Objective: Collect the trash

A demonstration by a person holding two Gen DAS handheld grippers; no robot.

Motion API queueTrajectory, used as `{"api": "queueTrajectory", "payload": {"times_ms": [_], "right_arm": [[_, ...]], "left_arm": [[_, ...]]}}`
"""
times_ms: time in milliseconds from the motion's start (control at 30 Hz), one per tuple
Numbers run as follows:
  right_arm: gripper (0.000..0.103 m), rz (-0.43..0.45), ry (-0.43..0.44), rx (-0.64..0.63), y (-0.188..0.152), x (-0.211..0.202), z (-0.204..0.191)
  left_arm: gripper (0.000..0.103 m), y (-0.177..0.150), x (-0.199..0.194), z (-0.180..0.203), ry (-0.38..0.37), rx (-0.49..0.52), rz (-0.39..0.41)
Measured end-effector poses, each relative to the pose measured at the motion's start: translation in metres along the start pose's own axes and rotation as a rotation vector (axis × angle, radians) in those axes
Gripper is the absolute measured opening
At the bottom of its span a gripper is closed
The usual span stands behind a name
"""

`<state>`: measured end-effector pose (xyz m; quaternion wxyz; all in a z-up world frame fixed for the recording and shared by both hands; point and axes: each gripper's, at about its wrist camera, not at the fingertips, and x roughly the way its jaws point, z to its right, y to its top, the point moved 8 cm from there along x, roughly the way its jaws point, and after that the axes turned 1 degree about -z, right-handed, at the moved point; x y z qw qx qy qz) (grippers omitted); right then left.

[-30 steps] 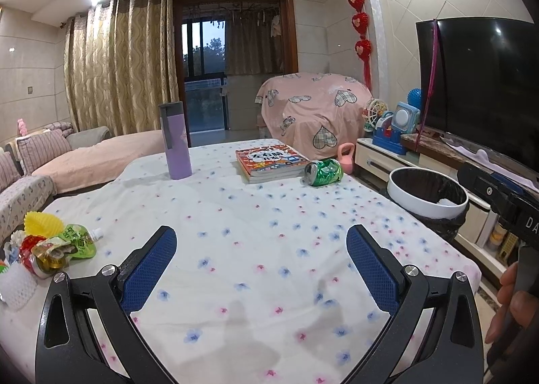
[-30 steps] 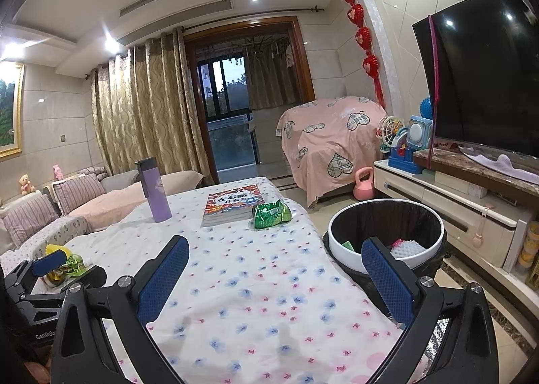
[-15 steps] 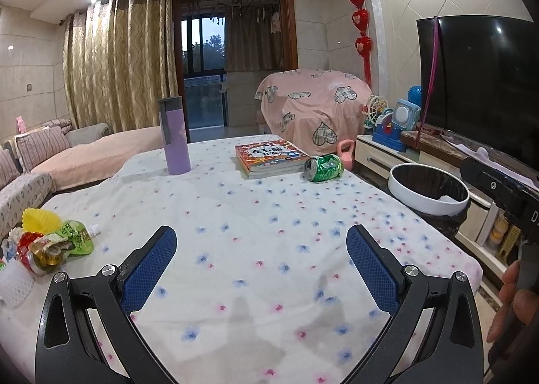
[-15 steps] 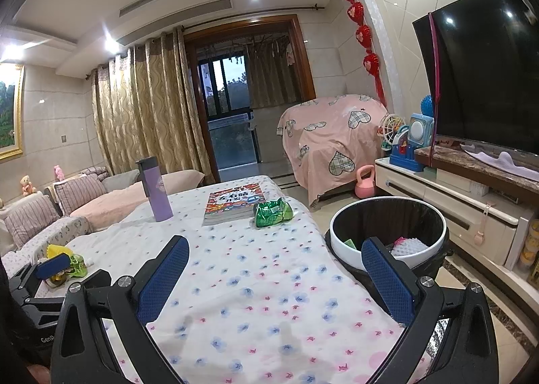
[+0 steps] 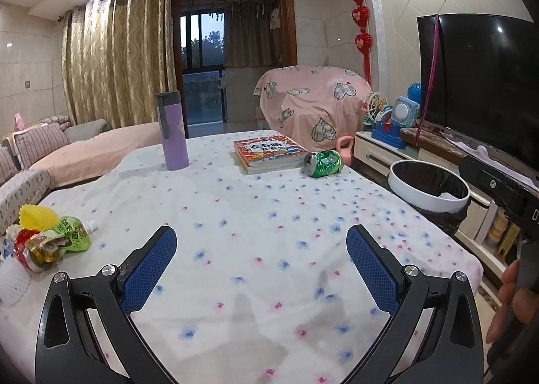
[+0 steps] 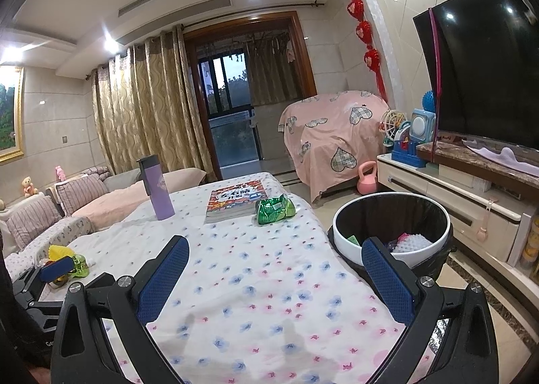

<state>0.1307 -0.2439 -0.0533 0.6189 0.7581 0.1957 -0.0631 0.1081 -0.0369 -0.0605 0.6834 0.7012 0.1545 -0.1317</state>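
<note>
Left tongs point(image 5: 261, 250) have drawn slightly nearer the crushed can point(image 5: 323, 164).

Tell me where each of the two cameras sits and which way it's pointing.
Left wrist: sits on the left gripper, above the table's near edge, facing along the table toward the balcony door; both open blue fingers show, plus the right hand at the right edge.
Right wrist: sits on the right gripper, near the table's right edge by the trash bin, facing the same way; its open fingers show, with the left gripper at lower left.
Shared: crushed green can, book, purple bottle, trash pile.
</note>
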Motion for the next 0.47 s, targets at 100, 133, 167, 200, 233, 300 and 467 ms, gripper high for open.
{"api": "queueTrajectory", "payload": {"times_ms": [100, 133, 167, 200, 233, 300, 467], "right_arm": [[0.103, -0.004, 0.000, 0.006, -0.001, 0.002, -0.001], [0.103, -0.005, 0.000, 0.007, -0.001, 0.002, -0.001], [0.103, -0.008, 0.000, 0.008, -0.002, 0.003, -0.001], [0.103, -0.011, 0.000, 0.010, -0.002, 0.004, 0.002], [0.103, -0.013, 0.001, 0.012, -0.002, 0.005, 0.001], [0.103, -0.019, 0.002, 0.015, -0.003, 0.006, 0.003], [0.103, -0.039, -0.002, 0.025, -0.006, 0.012, 0.003]], "left_arm": [[0.103, 0.000, 0.003, -0.001, -0.003, -0.001, -0.007], [0.103, 0.000, 0.004, -0.001, -0.005, -0.002, -0.010], [0.103, 0.000, 0.004, -0.001, -0.007, -0.003, -0.011], [0.103, 0.000, 0.004, 0.000, -0.009, -0.003, -0.012], [0.103, 0.000, 0.005, 0.000, -0.009, -0.002, -0.013], [0.103, 0.000, 0.005, 0.000, -0.012, -0.002, -0.016], [0.103, -0.001, 0.009, 0.000, -0.027, -0.014, -0.034]]}}
